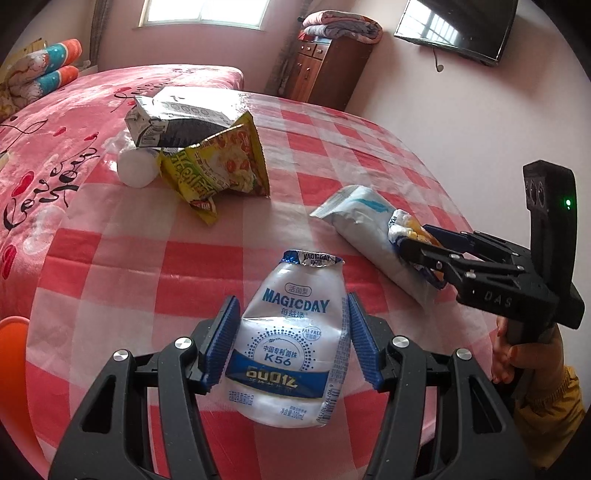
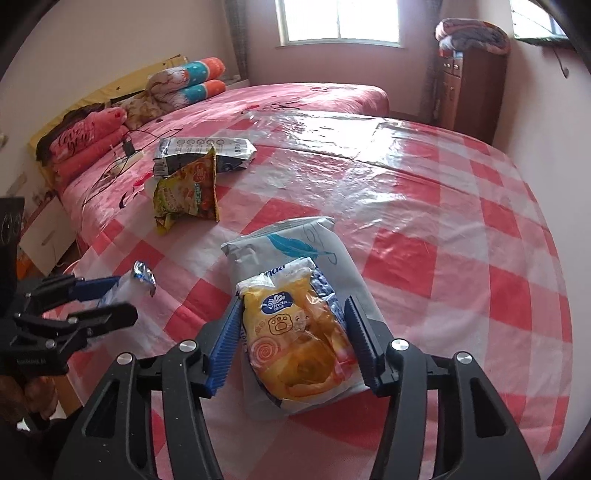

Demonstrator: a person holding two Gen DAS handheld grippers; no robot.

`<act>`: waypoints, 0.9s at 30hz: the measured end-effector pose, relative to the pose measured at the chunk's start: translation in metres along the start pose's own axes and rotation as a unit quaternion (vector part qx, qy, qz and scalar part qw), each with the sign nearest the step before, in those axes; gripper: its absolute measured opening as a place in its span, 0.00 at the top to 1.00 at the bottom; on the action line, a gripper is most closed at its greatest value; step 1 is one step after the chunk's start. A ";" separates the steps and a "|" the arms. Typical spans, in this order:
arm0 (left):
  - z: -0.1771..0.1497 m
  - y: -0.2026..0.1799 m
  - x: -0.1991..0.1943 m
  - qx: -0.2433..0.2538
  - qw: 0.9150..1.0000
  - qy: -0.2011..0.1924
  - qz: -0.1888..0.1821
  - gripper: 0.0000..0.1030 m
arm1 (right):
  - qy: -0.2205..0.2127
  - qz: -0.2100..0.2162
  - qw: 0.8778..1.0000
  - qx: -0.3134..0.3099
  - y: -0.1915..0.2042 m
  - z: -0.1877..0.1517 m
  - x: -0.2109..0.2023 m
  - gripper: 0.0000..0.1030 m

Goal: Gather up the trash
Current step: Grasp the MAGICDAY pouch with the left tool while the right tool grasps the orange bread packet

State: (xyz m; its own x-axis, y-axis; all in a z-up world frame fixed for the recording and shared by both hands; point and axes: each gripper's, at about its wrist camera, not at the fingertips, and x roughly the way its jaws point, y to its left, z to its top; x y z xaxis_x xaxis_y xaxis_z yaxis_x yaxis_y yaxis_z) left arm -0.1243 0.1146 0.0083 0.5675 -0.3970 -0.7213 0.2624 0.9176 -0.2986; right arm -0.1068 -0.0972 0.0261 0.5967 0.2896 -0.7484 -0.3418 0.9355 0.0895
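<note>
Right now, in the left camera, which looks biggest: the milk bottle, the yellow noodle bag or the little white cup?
1. Milk bottle, though it's nearest the camera, so unsure.
2. Yellow noodle bag.
3. White cup, partly hidden.

white roll [image 1: 136, 170] half hidden behind yellow wrapper [image 1: 218, 168]; television [image 1: 458, 26] cropped

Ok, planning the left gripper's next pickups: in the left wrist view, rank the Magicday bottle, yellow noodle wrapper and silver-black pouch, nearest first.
1. Magicday bottle: between the left gripper fingers.
2. Yellow noodle wrapper: mid-table, ahead and left.
3. Silver-black pouch: just behind the wrapper, at the table's far edge.
</note>
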 end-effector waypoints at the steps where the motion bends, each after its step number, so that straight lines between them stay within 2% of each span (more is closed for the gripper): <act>1: -0.001 0.000 0.000 0.000 1.000 0.001 -0.002 0.42 | 0.003 0.002 1.000 0.003 0.000 -0.001 0.001 0.44; 5: -0.007 -0.002 -0.001 0.002 1.000 0.003 -0.008 0.42 | 0.005 0.011 1.000 0.013 -0.001 -0.004 0.000 0.37; 7: -0.009 -0.003 -0.002 0.005 1.000 0.005 -0.010 0.42 | 0.008 0.020 1.000 0.013 0.001 -0.005 0.000 0.24; 13: -0.015 -0.004 -0.003 0.011 1.000 0.009 -0.013 0.42 | 0.011 -0.003 1.000 -0.015 0.013 -0.011 0.000 0.22; 14: -0.015 -0.004 -0.003 0.011 1.000 0.009 -0.014 0.42 | 0.010 -0.006 1.000 -0.016 0.013 -0.011 0.001 0.23; 16: -0.015 -0.004 -0.004 0.011 1.000 0.009 -0.015 0.42 | 0.008 -0.024 0.999 -0.019 0.014 -0.012 0.000 0.39; 17: -0.016 -0.004 -0.004 0.011 1.000 0.009 -0.016 0.42 | 0.006 -0.037 0.999 -0.022 0.013 -0.013 -0.001 0.42; 24: -0.020 -0.002 -0.008 0.010 1.000 0.006 -0.020 0.42 | -0.001 -0.034 0.999 -0.010 0.012 -0.014 -0.004 0.50; 27: -0.021 0.001 -0.013 0.008 1.000 0.000 -0.020 0.42 | -0.001 -0.018 1.000 0.010 0.011 -0.012 -0.007 0.52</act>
State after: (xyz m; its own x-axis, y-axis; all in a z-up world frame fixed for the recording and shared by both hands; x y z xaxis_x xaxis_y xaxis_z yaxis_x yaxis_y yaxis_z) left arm -0.1472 0.1210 0.0042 0.5558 -0.4335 -0.7093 0.2972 0.9005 -0.3174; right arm -0.1233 -0.0915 0.0247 0.6108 0.2554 -0.7495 -0.3050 0.9494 0.0750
